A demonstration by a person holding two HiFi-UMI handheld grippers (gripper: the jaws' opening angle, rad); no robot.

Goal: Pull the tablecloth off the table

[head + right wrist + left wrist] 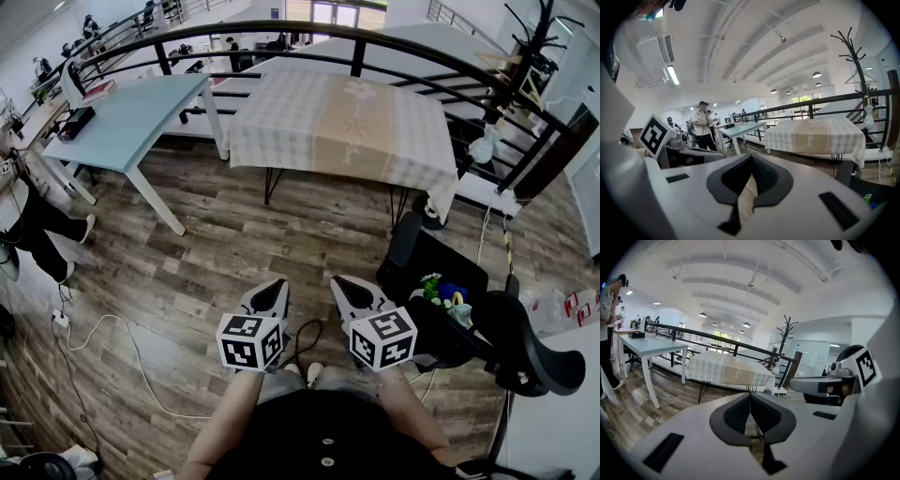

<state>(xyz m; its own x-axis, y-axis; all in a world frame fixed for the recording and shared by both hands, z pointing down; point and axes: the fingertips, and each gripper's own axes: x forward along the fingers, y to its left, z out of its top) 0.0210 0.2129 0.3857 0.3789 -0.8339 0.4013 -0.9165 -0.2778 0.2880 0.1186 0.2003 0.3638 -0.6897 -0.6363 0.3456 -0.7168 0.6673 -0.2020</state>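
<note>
A checked grey-and-beige tablecloth [344, 124] [726, 371] [818, 135] covers a table by the black railing, well ahead of me across the wooden floor. It hangs down over the table's edges. My left gripper [279, 286] [750, 397] and right gripper [337, 282] [751, 158] are held side by side close to my body, far short of the table. Both are shut with nothing between the jaws.
A light blue table [136, 117] stands left of the covered one. A black office chair [469, 323] with small toys on it sits at my right. People stand at the far left [23, 220]. A white cable [122, 347] lies on the floor. A coat stand [525, 47] rises at back right.
</note>
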